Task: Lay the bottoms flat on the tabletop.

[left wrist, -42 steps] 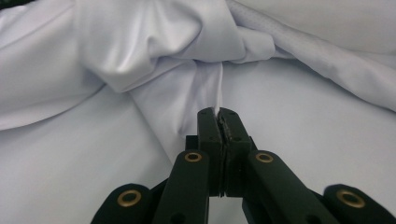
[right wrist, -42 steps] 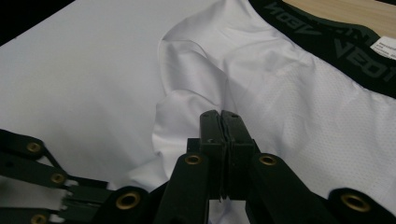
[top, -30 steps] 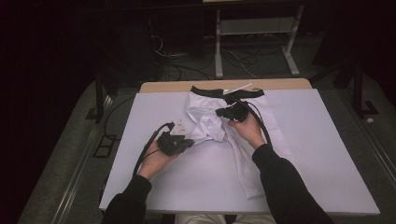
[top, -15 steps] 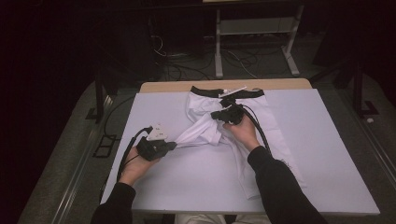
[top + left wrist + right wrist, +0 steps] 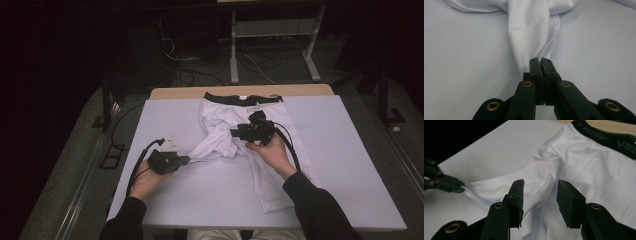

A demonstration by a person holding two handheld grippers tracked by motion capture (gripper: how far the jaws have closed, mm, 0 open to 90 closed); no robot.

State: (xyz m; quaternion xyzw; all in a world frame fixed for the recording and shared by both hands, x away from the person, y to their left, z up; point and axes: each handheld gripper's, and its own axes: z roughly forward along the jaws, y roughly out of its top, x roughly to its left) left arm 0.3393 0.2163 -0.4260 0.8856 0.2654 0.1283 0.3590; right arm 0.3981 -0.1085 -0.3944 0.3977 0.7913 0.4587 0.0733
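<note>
A pair of white shorts (image 5: 235, 135) with a black waistband (image 5: 240, 99) lies on the table's far middle. One leg is drawn out to the left. My left gripper (image 5: 186, 160) is shut on the tip of that leg (image 5: 531, 37), with the cloth pinched between its jaws (image 5: 541, 65). My right gripper (image 5: 235, 132) hovers over the middle of the shorts (image 5: 574, 165). Its jaws have just been opening and now stand apart with nothing pressed between them; cloth lies below the gap (image 5: 540, 195). The left gripper also shows at the left edge of the right gripper view (image 5: 461, 188).
The white table top (image 5: 350, 165) has bare room on both sides and in front of the shorts. A wooden strip (image 5: 175, 93) runs along its far edge. A dark floor with cables and a metal stand (image 5: 270, 45) lies beyond.
My left gripper has pulled the shorts leg out to the left and towards the near side. The right gripper has let go of the cloth, its jaws now apart, and shifted slightly left.
</note>
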